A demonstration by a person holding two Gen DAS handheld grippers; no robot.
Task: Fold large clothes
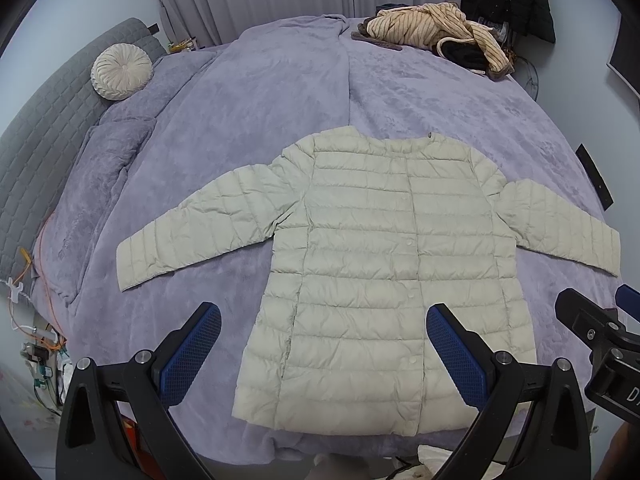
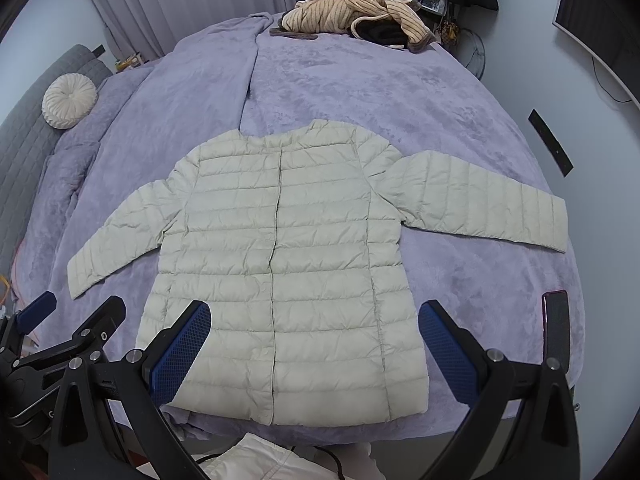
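A lavender-covered bed (image 1: 400, 92) carries the cream quilted jacket (image 1: 372, 280), spread flat at centre, sleeves toward 9 and 3 o'clock. Striped clothes (image 1: 432, 28) lie at 12 o'clock. Left claw (image 1: 324, 356) and right claw (image 2: 316, 354) hover apart, empty, above the hem.

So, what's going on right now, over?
Left claw open, empty. Right claw open, empty. Pale puffer jacket flat on purple bed, sleeves out, unfolded. Striped clothes pile at far edge, clear of jacket.

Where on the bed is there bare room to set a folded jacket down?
Bare blanket lies between the jacket collar and the striped clothes pile, and left of the left sleeve toward the round cushion. The near edge is crowded: hem, both open grippers, a phone.
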